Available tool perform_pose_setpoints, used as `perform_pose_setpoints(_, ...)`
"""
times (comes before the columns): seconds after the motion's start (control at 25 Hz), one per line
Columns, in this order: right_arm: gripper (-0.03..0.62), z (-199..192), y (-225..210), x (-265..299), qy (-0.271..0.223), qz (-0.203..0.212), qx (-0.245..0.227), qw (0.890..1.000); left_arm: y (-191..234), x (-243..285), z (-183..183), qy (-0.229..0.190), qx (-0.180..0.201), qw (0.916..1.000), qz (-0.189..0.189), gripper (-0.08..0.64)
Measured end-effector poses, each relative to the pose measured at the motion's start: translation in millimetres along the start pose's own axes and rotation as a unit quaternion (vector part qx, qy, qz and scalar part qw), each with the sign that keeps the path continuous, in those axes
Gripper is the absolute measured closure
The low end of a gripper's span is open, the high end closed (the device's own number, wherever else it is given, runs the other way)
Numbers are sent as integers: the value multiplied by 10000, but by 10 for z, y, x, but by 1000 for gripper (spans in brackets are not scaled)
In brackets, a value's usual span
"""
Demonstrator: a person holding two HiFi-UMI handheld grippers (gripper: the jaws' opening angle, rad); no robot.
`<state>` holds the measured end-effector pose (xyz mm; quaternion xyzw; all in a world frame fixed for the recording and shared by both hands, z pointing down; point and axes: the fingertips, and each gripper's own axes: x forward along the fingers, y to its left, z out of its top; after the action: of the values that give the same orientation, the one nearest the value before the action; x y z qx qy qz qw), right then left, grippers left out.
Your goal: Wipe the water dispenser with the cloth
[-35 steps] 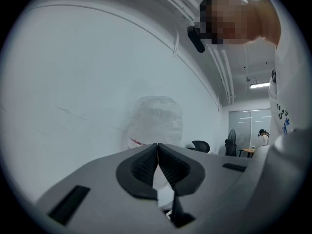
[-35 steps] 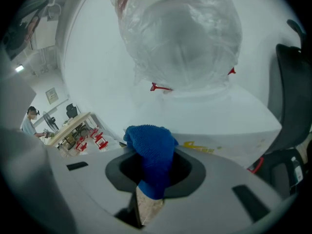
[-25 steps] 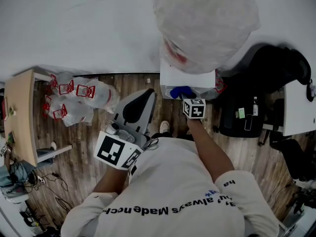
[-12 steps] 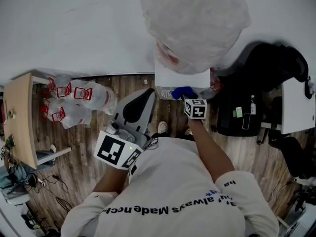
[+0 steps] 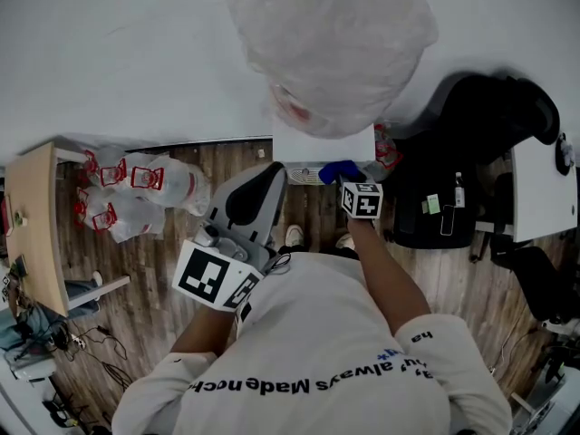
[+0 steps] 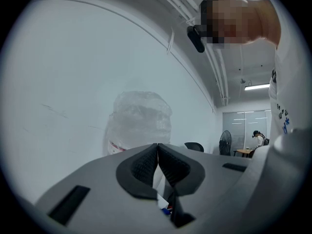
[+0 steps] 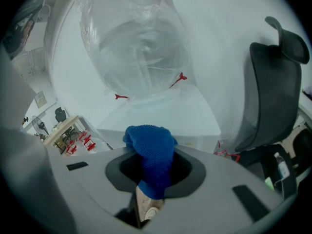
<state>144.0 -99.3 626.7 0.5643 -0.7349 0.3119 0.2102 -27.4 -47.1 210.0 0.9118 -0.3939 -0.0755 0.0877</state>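
Note:
The white water dispenser (image 5: 322, 143) stands against the wall, topped by a big bottle wrapped in clear plastic (image 5: 331, 43). My right gripper (image 5: 343, 174) is shut on a blue cloth (image 5: 338, 169), which sits at the dispenser's front upper edge. In the right gripper view the blue cloth (image 7: 152, 150) bulges out of the closed jaws, close before the dispenser (image 7: 161, 116) and its bottle (image 7: 134, 43). My left gripper (image 5: 256, 196) hangs back at the person's chest, shut and empty; the left gripper view shows its pads (image 6: 146, 165) pressed together, aimed toward the bottle (image 6: 139, 121).
A black office chair (image 5: 494, 111) and a black bag (image 5: 435, 211) stand right of the dispenser. White bags with red print (image 5: 136, 188) lie on the wood floor at left, beside a wooden table (image 5: 36, 225). A white desk (image 5: 544, 188) is at far right.
The right gripper with the cloth has stayed against the dispenser's front edge while the head view shifted slightly. The left gripper has not moved.

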Motion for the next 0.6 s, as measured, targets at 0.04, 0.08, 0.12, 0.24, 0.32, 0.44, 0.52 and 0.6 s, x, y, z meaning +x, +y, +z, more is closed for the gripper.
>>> perform_pose_setpoints(0.04, 500, -3, -46, -16, 1, -28, 22, 10000, -20, 17, -4, 4, 0, 10000, -8, 540)
perform_pose_setpoints(0.08, 500, -7, -94, -34, 2, -54, 46, 10000, -43, 36, -9, 8, 2, 10000, -16, 540)
perform_pose_setpoints(0.12, 500, -11, -143, -51, 2, -76, 65, 10000, -70, 56, -13, 11, 4, 10000, -25, 540)
perform_pose_setpoints(0.24, 500, -20, -292, -95, 11, -141, 87, 9999, -149, 119, -29, 8, 8, 10000, -49, 540)
perform_pose_setpoints(0.32, 500, -25, -366, -111, 27, -175, 92, 9998, -177, 152, -35, 5, 7, 10000, -57, 540)
perform_pose_setpoints(0.44, 500, -30, -423, -133, 36, -209, 85, 9997, -192, 169, -30, -6, 2, 10000, -58, 540)
perform_pose_setpoints(0.52, 500, -32, -458, -155, 45, -236, 61, 9997, -203, 173, -23, -20, -2, 10000, -50, 540)
perform_pose_setpoints(0.6, 500, -32, -502, -167, 63, -268, 33, 9996, -212, 184, -21, -31, -5, 10000, -40, 540)
